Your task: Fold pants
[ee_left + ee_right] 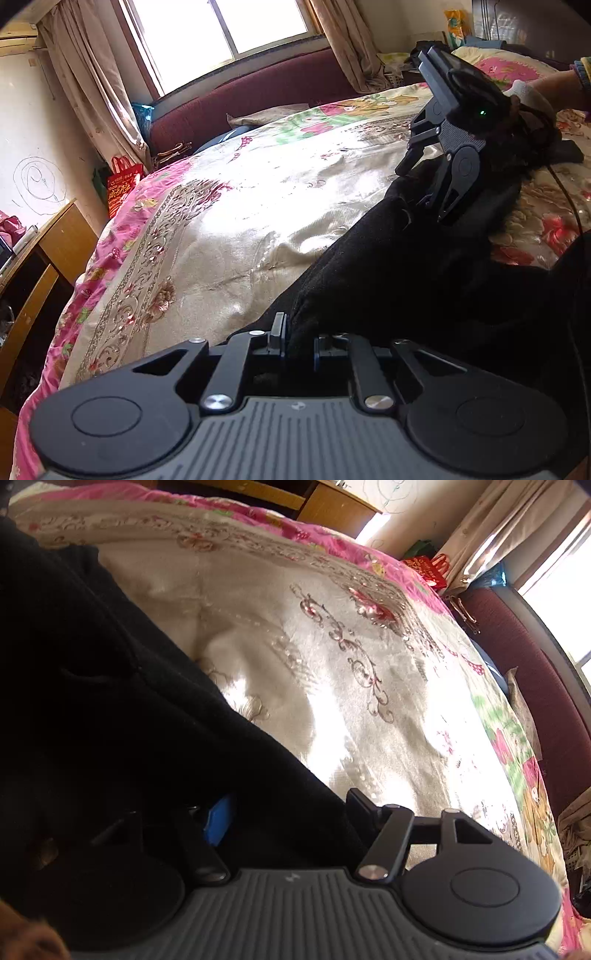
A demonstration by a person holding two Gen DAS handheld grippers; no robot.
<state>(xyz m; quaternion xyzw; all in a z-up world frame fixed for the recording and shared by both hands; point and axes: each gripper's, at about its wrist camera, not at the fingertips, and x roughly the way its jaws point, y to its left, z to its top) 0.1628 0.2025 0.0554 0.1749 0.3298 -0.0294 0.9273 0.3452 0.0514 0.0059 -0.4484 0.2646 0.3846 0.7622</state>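
Observation:
The black pants (406, 258) lie across the right side of a floral bedspread (240, 206). My left gripper (298, 341) is shut on a fold of the black cloth at the near end. My right gripper (424, 184) shows in the left wrist view farther along the pants, with cloth between its fingers. In the right wrist view the pants (110, 701) fill the left half and drape over the right gripper (284, 812), whose jaws are closed on the cloth; one blue pad (218, 819) shows.
The cream and pink bedspread (351, 664) spreads out to the left of the pants. A maroon headboard (258, 92) and window stand beyond. A wooden desk (44, 258) and a red bag (123, 184) stand beside the bed's left edge.

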